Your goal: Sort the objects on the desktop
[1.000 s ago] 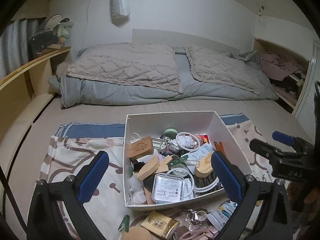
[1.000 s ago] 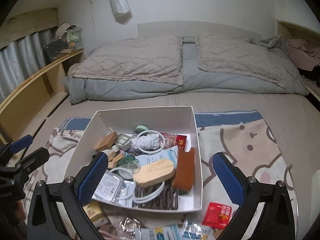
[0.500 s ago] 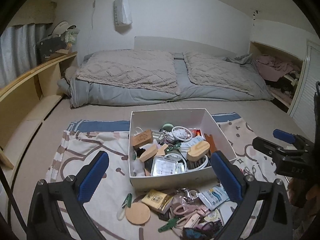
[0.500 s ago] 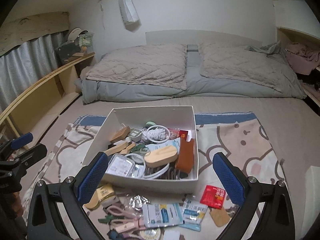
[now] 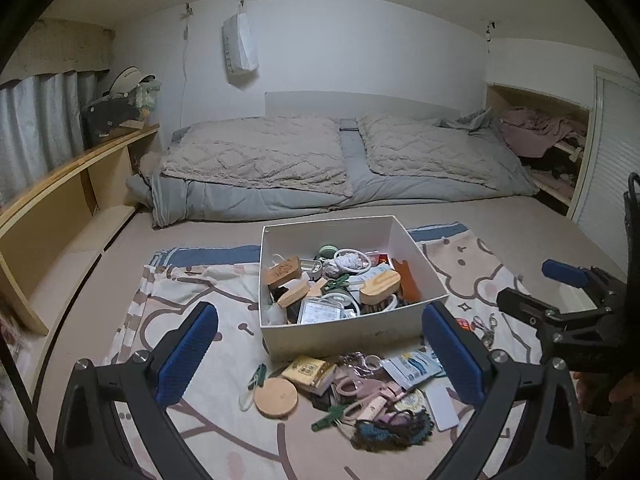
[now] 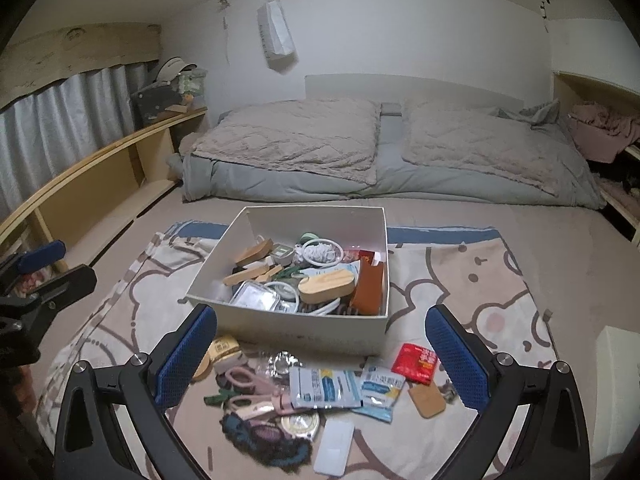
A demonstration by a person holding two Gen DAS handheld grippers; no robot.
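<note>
A white box (image 5: 340, 336) (image 6: 304, 330) full of small items stands on a patterned cloth (image 5: 192, 292) (image 6: 472, 280). In front of it lies a pile of loose things: a round wooden coaster (image 5: 276, 397), pink scissors (image 5: 362, 386) (image 6: 248, 380), blue-white sachets (image 5: 414, 366) (image 6: 324, 388), a red packet (image 6: 416, 362). My left gripper (image 5: 320, 356) is open and empty above the pile; it also shows at the left of the right wrist view (image 6: 48, 268). My right gripper (image 6: 320, 356) is open and empty; it shows at the right of the left wrist view (image 5: 540, 288).
Folded grey and beige bedding (image 5: 320, 168) (image 6: 380, 152) lies behind the box. A wooden shelf (image 5: 60, 200) (image 6: 100, 172) runs along the left. A white object (image 6: 618, 384) sits at the right edge of the cloth.
Both grippers have pulled back and up from the box. The pile of loose things in front of the box has come fully into view. Both stay open.
</note>
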